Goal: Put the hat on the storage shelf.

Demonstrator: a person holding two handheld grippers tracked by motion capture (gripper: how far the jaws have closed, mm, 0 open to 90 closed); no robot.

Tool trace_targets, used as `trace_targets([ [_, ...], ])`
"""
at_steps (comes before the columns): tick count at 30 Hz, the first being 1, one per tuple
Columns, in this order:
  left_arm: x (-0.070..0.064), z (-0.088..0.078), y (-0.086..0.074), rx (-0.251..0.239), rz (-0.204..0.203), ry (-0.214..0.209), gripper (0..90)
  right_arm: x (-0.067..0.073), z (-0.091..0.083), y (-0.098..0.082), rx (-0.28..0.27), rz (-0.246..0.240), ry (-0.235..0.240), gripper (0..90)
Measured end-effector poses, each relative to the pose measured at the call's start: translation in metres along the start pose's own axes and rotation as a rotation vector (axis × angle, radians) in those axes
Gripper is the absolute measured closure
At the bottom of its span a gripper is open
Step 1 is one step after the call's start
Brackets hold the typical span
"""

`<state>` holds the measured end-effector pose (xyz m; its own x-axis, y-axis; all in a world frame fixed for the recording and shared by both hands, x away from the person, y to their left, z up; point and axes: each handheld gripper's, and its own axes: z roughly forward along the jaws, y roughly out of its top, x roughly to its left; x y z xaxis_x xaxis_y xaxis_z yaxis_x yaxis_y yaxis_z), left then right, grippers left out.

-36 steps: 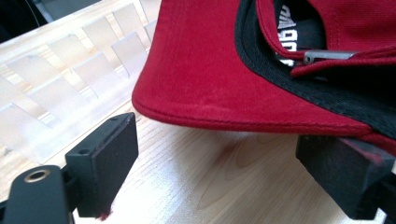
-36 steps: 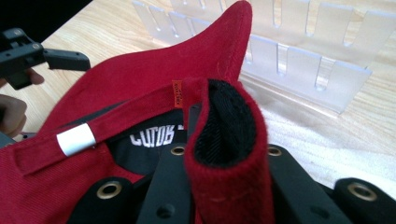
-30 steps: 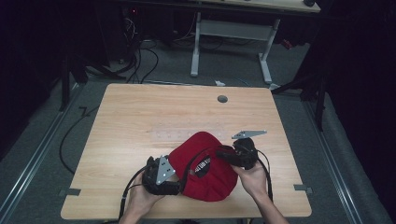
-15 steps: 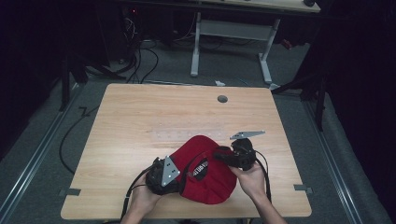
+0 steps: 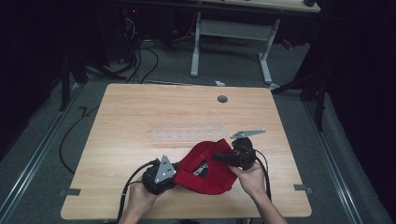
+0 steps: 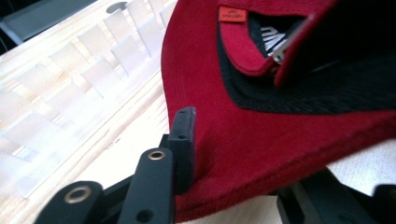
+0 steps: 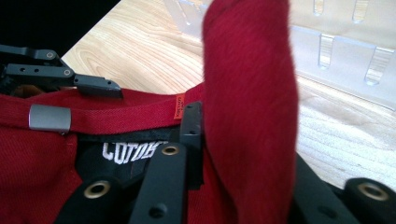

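A red cap (image 5: 205,169) lies on the wooden table (image 5: 140,116) near its front edge, held between both grippers. My left gripper (image 5: 179,171) is shut on the cap's red edge (image 6: 280,126); the cloth runs between its jaws. From the right, my right gripper (image 5: 219,157) is shut on a raised fold of the cap (image 7: 252,107). The strap with its metal buckle (image 7: 49,117) and white lettering inside the cap appear in the right gripper view, with the left gripper (image 7: 60,74) beyond them.
A clear plastic rack (image 5: 187,136) with several slots lies flat on the table just behind the cap. A round cable hole (image 5: 222,99) sits near the far edge. Cables trail off the table's front left, and a desk frame stands on the floor beyond.
The left gripper has edged a little right against the cap. The cap has bunched slightly between the two grippers. The right hand has hardly moved.
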<state>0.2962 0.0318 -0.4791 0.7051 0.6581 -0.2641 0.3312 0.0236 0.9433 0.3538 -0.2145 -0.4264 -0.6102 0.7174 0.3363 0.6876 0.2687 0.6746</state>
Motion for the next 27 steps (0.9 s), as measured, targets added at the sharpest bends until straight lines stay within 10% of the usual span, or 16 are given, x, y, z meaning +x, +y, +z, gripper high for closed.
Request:
trace_targets([
  [11, -0.002, -0.001, 0.002, 0.044, 0.043, -0.031, 76.1, -0.004, 0.001, 0.003, -0.033, 0.007, 0.013, 60.8],
  [23, -0.008, -0.004, -0.003, 0.098, 0.073, -0.065, 84.7, -0.017, -0.025, 0.003, -0.239, 0.072, -0.005, 44.4],
  [27, -0.002, -0.009, 0.004, 0.062, 0.019, -0.054, 85.5, -0.025, -0.041, 0.000, -0.318, 0.094, -0.023, 41.0],
])
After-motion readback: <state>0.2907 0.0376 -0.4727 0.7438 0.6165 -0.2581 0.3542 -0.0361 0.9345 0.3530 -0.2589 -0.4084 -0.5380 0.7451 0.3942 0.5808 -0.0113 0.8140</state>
